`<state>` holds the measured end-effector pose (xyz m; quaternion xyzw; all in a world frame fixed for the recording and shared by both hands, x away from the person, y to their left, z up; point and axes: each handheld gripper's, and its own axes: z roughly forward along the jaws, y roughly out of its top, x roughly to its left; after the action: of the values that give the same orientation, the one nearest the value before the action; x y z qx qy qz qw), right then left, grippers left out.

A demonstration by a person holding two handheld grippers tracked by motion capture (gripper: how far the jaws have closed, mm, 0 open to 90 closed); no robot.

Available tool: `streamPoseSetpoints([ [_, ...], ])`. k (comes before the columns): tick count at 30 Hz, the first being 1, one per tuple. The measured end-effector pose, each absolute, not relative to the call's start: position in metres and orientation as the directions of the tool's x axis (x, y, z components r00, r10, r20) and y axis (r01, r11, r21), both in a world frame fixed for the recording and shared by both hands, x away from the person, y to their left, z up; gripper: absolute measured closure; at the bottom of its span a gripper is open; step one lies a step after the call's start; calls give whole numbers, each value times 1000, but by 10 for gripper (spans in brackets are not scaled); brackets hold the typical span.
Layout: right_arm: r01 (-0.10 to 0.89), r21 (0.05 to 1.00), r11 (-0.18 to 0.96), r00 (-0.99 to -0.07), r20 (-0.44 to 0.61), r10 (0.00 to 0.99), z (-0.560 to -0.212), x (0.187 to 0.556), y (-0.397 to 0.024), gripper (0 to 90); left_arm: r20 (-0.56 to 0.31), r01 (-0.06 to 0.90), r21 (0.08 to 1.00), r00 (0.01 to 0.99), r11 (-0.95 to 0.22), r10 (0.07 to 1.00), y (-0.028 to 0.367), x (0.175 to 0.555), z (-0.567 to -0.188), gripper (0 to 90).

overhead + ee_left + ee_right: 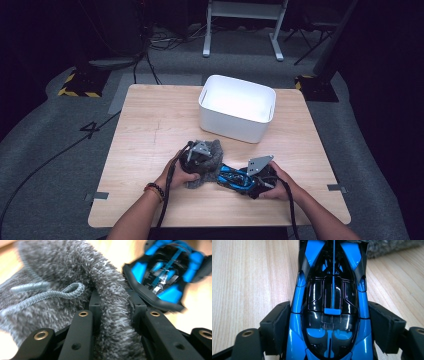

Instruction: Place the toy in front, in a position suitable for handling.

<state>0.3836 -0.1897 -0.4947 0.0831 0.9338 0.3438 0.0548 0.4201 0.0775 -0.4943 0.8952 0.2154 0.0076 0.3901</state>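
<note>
- White bin [237, 107] stands open on the wooden tabletop [150, 120], toward its far side.
- Grey carpet [45, 145] surrounds the tabletop.
- A white frame's legs [242, 30] stand beyond.

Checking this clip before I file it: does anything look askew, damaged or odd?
Nothing stands out. The left gripper pinches a fold of the grey fuzzy pouch, the right gripper clamps the intact blue toy car, and the white bin stands upright.

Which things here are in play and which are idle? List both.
In play:
- fuzzy grey drawstring pouch, a fold pinched in the left claw
- glossy blue and black toy car, clamped by the right claw

Idle:
- empty white plastic bin
- light wooden table
</note>
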Motion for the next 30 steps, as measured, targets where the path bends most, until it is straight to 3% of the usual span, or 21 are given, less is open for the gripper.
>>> streamPoseSetpoints([
  [6, 121, 649, 751, -979, -45, 197, -495, 384, -190, 243, -177, 346, 685, 933, -641, 314, 85, 415, -494, 734],
  [13, 132, 651, 748, -978, -38, 205, -495, 384, -190, 242, -263, 325, 665, 944, -673, 198, 94, 403, -495, 725],
  [17, 143, 647, 749, -975, -35, 218, -495, 385, -189, 239, -240, 296, 652, 954, -698, 180, 95, 394, -492, 715],
  [22, 177, 624, 761, -964, -45, 261, -489, 381, -190, 220, -169, 306, 648, 951, -697, 261, 92, 386, -486, 577],
  [28, 227, 669, 708, -942, -35, 335, -472, 375, -203, 206, -125, 362, 680, 914, -638, 386, 95, 375, -480, 170],
  [30, 247, 680, 690, -934, -22, 356, -466, 374, -211, 206, -93, 360, 683, 906, -636, 413, 99, 372, -477, 166],
])
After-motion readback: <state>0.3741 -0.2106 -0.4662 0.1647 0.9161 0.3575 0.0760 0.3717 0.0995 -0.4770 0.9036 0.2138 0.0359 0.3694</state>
